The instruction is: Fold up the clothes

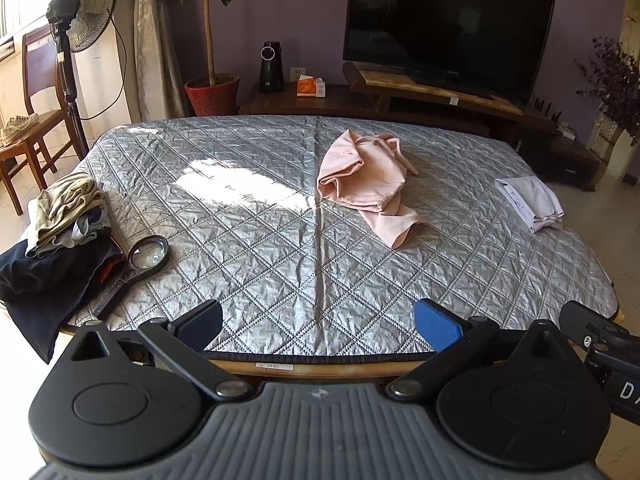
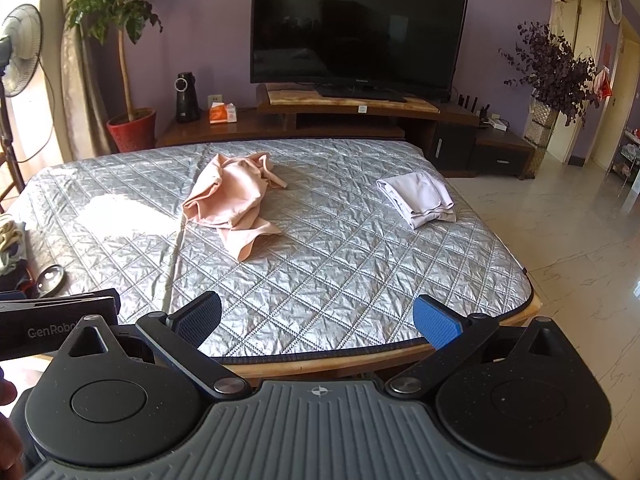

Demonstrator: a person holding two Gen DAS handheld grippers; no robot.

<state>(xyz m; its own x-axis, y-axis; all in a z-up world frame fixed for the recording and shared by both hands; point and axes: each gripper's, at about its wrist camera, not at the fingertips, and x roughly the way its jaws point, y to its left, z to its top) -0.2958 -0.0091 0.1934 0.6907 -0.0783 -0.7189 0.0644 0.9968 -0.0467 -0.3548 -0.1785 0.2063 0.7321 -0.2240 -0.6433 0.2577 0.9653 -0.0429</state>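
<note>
Both the left hand-held gripper (image 1: pixel 318 326) and right hand-held gripper (image 2: pixel 318 324) are spread, empty. The crumpled pink garment (image 1: pixel 366 178) far on the bed (image 1: pixel 260 240) looks soft, light, limp; pinch its near hem corners.

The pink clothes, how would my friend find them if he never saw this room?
Start at the big silver quilted table in front of the black TV. Near its middle, by the center seam, lies the pink garment. It's the only pink, crumpled piece; the white garment is neatly folded at the right edge.
</note>
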